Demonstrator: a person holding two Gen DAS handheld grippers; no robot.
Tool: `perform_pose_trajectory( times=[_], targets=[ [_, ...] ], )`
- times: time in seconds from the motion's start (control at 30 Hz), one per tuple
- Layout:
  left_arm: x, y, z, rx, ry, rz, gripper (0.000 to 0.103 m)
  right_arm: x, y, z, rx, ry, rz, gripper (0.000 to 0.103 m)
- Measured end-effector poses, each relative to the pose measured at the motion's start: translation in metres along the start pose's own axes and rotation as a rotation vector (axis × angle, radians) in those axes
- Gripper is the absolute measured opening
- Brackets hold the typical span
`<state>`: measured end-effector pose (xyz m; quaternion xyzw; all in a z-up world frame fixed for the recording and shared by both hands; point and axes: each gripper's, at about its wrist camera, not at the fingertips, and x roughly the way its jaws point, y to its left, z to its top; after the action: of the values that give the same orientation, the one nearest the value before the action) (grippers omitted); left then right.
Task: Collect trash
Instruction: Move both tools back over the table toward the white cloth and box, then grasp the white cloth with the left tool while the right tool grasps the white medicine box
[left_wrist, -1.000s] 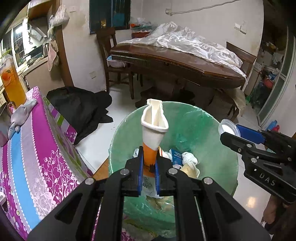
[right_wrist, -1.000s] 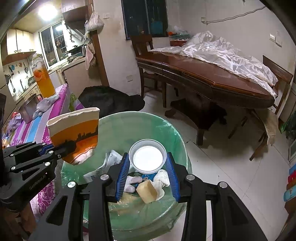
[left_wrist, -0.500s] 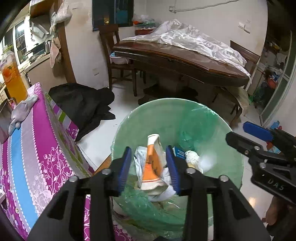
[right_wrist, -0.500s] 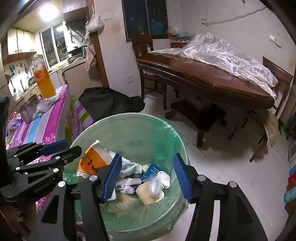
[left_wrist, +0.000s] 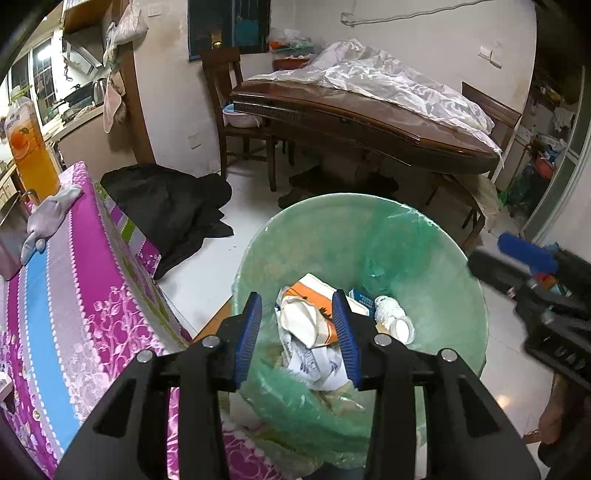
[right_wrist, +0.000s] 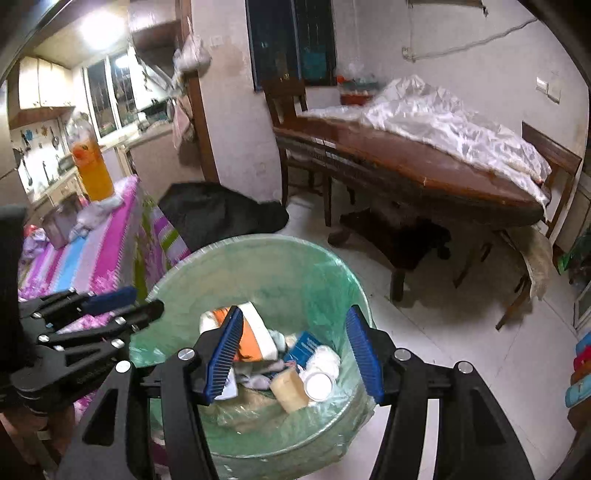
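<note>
A second ago the left gripper (left_wrist: 301, 334) pinched the orange paper cup (left_wrist: 314, 314) and the right gripper (right_wrist: 295, 354) the small white cup (right_wrist: 318, 386). Both now hang spread wide and empty above the green-lined bin (right_wrist: 258, 254), both cups among its trash

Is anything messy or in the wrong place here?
Mostly fine: the orange cup and small white cup lie in the green-lined bin. Odd bits: black cloth heaped on the floor and crumpled plastic sheet across the wooden table.
</note>
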<state>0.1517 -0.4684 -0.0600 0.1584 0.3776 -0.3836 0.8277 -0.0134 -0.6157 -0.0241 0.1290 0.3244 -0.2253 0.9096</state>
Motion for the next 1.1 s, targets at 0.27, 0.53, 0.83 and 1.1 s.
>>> perform_pose_trajectory(
  times=[0.27,0.53,0.83,1.1],
  targets=[
    [-0.051,0.054,-0.02,-0.048,-0.05,0.071,0.058,-0.059,0.054,0.005,-0.067,-0.185,0.093,0.095],
    [-0.128,0.185,-0.064,-0.218,-0.104,0.256,0.067,-0.07,0.123,0.003,-0.146,-0.193,0.229,0.098],
    [-0.201,0.358,-0.132,-0.392,-0.08,0.49,0.067,-0.058,0.189,-0.016,-0.223,-0.117,0.351,0.098],
    [-0.181,0.442,-0.154,-0.531,0.013,0.382,0.055,-0.043,0.242,-0.029,-0.296,-0.065,0.416,0.098]
  ],
)
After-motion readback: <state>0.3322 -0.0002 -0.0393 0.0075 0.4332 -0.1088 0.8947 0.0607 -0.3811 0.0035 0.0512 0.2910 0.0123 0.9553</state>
